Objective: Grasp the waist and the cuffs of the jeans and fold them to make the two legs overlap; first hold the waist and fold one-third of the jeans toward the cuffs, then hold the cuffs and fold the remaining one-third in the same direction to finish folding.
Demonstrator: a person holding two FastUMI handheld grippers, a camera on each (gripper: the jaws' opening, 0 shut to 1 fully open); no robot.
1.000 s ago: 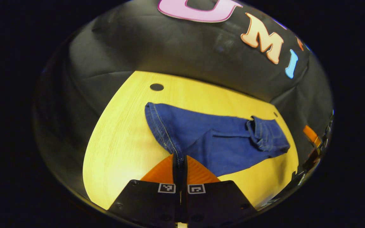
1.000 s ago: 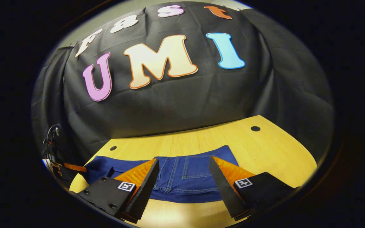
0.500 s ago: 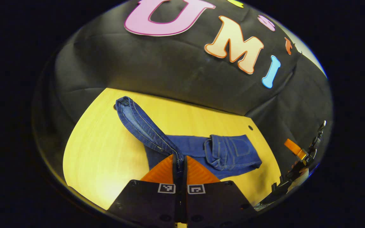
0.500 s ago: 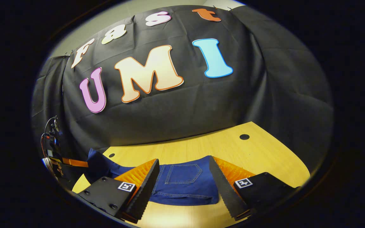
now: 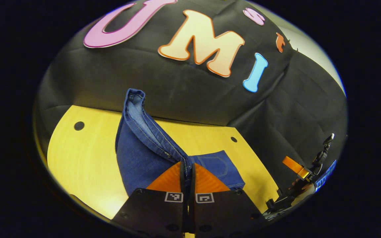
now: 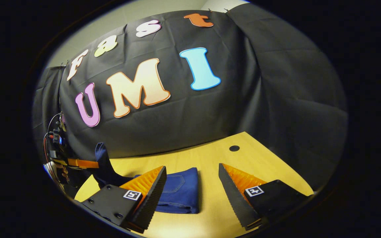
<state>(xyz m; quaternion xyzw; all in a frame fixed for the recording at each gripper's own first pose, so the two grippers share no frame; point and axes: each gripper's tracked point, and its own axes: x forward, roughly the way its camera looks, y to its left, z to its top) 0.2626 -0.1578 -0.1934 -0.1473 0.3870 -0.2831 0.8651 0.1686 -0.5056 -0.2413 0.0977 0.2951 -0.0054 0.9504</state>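
The blue jeans [image 5: 137, 145] lie on the yellow wooden table [image 5: 78, 155]. My left gripper [image 5: 187, 168] is shut on their cuff hem and holds it up, so the leg stands as a raised flap over the folded waist part with its pocket [image 5: 218, 165]. In the right gripper view the folded jeans [image 6: 180, 191] lie low and left of centre. My right gripper [image 6: 192, 167] is open above the table, with the folded edge of the jeans just inside its left finger. The left gripper [image 6: 78, 163] holds the lifted cuff at the far left there.
Round holes [image 5: 79, 125] [image 6: 234, 148] mark the tabletop near its back corners. The black cloth wall stands close behind the table. Bare wood [image 6: 260, 165] stretches to the right of the jeans. A hand with the right gripper [image 5: 296, 167] shows at the table's right edge.
My left gripper has lifted the cuffs off the table and carried them over toward the folded waist part. The right gripper has drawn off the jeans to the right, still open.
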